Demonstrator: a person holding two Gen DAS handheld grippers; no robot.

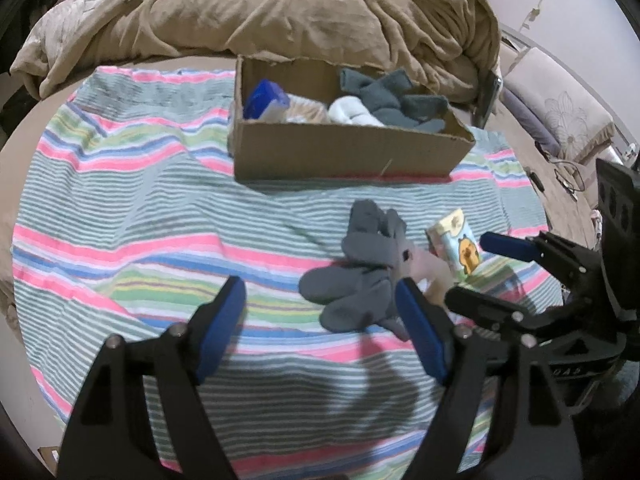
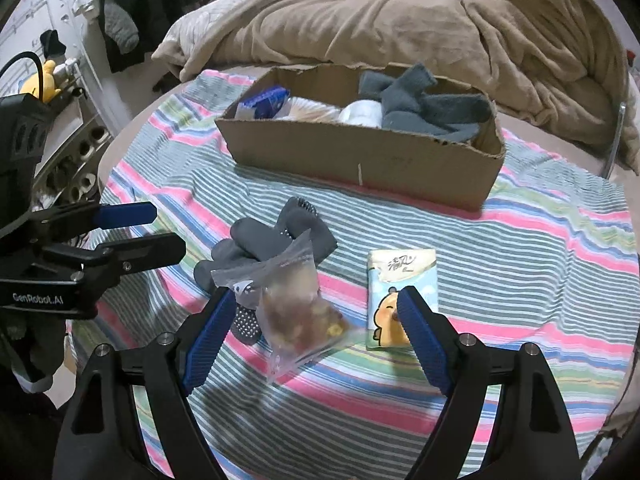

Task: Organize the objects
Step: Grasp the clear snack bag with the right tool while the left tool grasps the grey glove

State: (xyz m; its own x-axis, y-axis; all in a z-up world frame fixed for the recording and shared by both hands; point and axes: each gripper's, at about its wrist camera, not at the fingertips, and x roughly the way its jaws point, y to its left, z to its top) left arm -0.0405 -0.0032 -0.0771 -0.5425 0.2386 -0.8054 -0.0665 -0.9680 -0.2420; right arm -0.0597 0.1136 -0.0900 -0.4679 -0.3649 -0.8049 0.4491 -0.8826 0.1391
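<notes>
Grey socks (image 2: 272,240), snack bag (image 2: 304,312) & tissue pack (image 2: 400,296) lie on the striped cloth (image 2: 520,280) nr the cardboard box (image 2: 360,156). Both hand-held grippers, left (image 1: 320,308) & right (image 2: 316,320), gape apart, empty. Risk: slick bag overlapping the socks could snag or slip.

Left gripper (image 1: 322,306) jaws apart, nothing clamped, pitched steeply down, right gripper (image 2: 316,312) alongside, same pose, also unclamped
</notes>
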